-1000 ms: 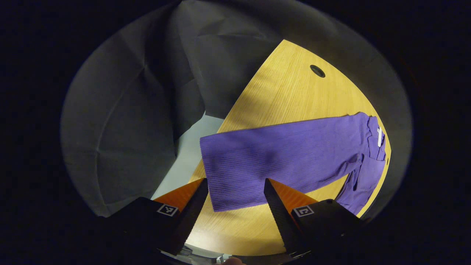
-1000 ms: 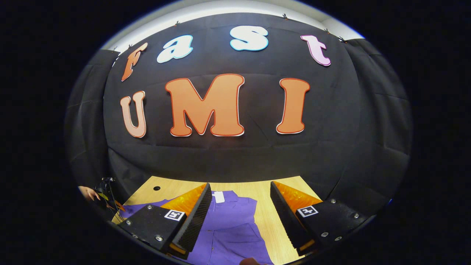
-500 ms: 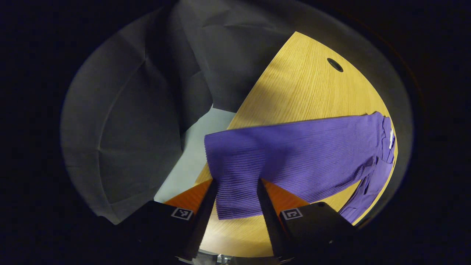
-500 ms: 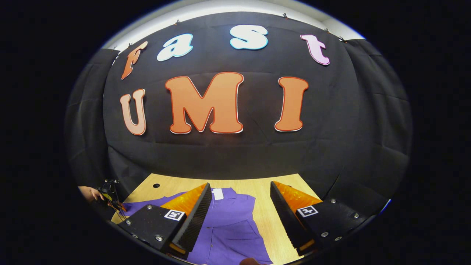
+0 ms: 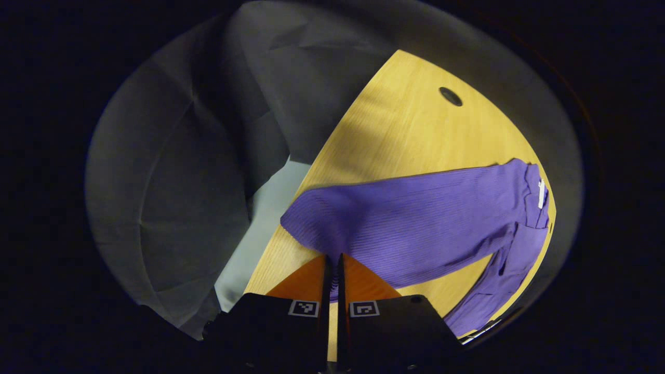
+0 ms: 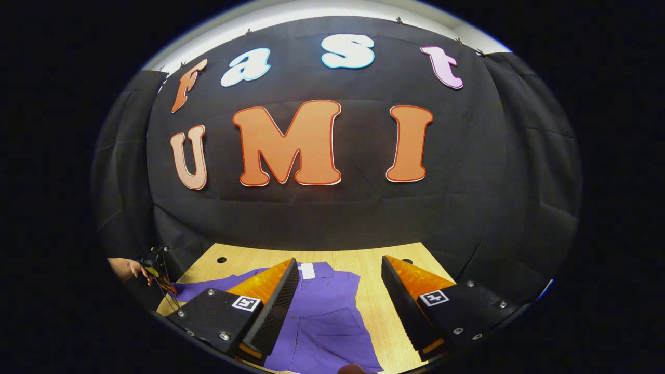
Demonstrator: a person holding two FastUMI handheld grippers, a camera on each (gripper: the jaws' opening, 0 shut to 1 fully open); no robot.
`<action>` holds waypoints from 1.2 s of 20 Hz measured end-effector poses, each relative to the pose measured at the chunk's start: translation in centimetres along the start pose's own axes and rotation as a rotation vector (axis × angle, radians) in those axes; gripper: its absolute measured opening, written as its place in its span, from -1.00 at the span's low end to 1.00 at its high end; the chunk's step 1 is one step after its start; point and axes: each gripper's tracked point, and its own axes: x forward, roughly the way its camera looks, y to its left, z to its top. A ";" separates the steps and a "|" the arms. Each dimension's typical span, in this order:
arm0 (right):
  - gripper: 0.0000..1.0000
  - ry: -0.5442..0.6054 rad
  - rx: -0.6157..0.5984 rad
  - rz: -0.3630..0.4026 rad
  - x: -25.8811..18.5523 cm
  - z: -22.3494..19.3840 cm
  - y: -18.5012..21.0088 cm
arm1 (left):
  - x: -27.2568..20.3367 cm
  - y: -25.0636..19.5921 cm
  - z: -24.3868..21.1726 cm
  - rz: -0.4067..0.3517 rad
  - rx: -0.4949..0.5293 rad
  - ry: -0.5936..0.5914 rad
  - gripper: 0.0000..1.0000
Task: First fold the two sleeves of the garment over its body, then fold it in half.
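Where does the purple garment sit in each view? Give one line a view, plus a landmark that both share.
Left gripper view: the purple garment stretches from lower centre to the right edge over the wooden table; the left gripper is shut on its sleeve end.
Right gripper view: the garment lies at bottom centre, between the open right gripper's fingers.
Shared landmark: the white neck label.

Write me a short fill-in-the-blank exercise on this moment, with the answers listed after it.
1. The left gripper is shut on the cuff of the shirt's ____.
2. The shirt lying on the wooden table is ____ in colour.
3. The right gripper hangs above the shirt with its jaws ____.
4. In the left gripper view, the round hole in the table lies ____ the sleeve.

Missing words: sleeve; purple; open; beyond
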 end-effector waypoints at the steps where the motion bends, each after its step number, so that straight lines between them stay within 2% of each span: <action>1: 0.91 -0.003 0.007 0.011 0.1 0.1 0.0 | -1.1 -0.8 0.4 -0.014 0.017 -0.020 -0.85; 5: 0.90 -0.031 0.016 0.049 0.6 0.7 -0.8 | -6.2 -5.6 1.4 -0.054 0.097 -0.104 -0.86; 6: 0.90 -0.034 0.022 0.058 0.6 0.7 -1.0 | -7.6 -6.7 1.4 -0.062 0.121 -0.124 -0.81; 10: 0.90 -0.051 0.006 0.083 1.3 0.8 -2.3 | -12.4 -11.7 1.9 -0.091 0.204 -0.201 -0.85; 11: 1.00 -0.059 -0.002 0.086 1.3 1.0 -2.6 | -13.4 -13.2 2.0 -0.098 0.226 -0.223 -0.86; 12: 0.90 -0.068 -0.015 0.092 1.3 1.0 -2.9 | -14.1 -15.1 2.0 -0.106 0.251 -0.241 -0.86; 13: 0.90 -0.076 -0.030 0.090 1.3 1.0 -3.3 | -15.1 -16.9 1.9 -0.114 0.270 -0.256 -0.86; 19: 0.91 -0.079 -0.037 0.110 0.9 -0.1 -5.3 | -18.6 -28.7 0.6 -0.189 0.398 -0.303 -0.86; 24: 0.90 -0.078 -0.021 0.096 0.4 -0.9 -8.1 | -20.8 -36.8 0.2 -0.244 0.479 -0.328 -0.85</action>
